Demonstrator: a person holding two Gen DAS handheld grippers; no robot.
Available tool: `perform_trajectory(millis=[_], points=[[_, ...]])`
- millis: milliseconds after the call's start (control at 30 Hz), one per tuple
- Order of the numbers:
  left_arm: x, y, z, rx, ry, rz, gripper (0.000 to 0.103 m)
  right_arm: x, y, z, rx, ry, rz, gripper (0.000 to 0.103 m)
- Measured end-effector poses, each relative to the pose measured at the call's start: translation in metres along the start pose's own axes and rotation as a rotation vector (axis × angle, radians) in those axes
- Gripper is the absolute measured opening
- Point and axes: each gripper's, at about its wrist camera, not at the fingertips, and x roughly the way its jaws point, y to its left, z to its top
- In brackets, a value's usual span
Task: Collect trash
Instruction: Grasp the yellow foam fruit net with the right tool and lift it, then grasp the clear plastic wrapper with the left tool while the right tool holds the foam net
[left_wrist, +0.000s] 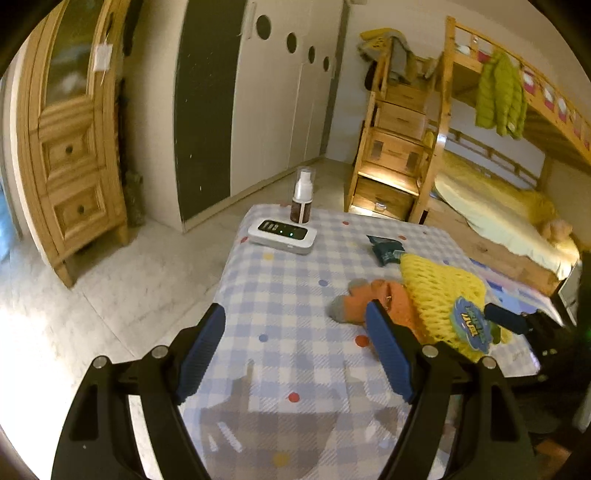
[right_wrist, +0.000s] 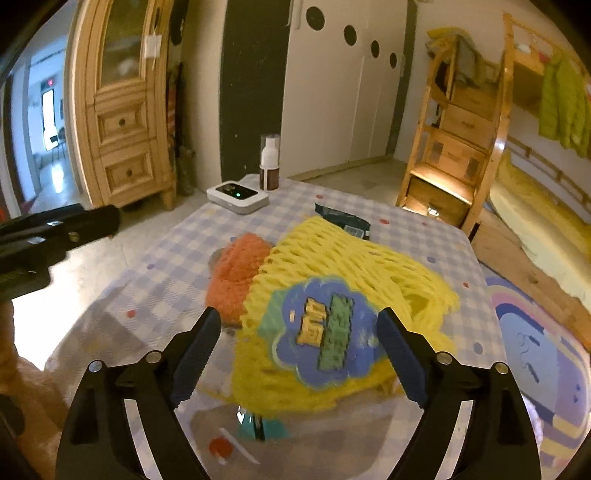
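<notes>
As the right gripper (right_wrist: 299, 354) hangs wide open w/ the yellow foam net (right_wrist: 351, 266) between its jaws near the table's (right_wrist: 155, 258) front edge, untouched, it's the approach step; next: drop & close, while the left gripper (left_wrist: 295, 354) waits wide, empty.

Seven things counted on the checked tablecloth (left_wrist: 280, 295), with two grippers over it.

One yellow foam net (right_wrist: 332, 258) with one blue label (right_wrist: 325, 332) is counted near the cloth's right edge; one orange plush toy (right_wrist: 236, 273) is seen touching its left side. One dark wrapper (right_wrist: 341, 218) is spotted behind the net, toward the far edge. One white device (right_wrist: 237, 196) and one spray bottle (right_wrist: 269, 162) are tallied at the far left corner. One small teal item (right_wrist: 258, 424) is glimpsed at the near edge, too blurred to name. Two grippers are counted: one left gripper (left_wrist: 295, 354) and one right gripper (right_wrist: 299, 354), each with two blue-padded fingers, four fingers in all.
</notes>
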Motion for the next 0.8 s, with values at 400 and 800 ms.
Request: perform_trajectory(millis=[400,800], points=[[0.003,-0.022,-0.011,0.075,0.017,-0.020,0.076,0.005,-0.010,-0.015,-0.044,0.013,-0.201,0.056],[0.005,-0.048,-0.020,0.131,0.032,-0.040,0.076,-0.054,-0.092,-0.021,0.250,-0.181,-0.128,0.015]])
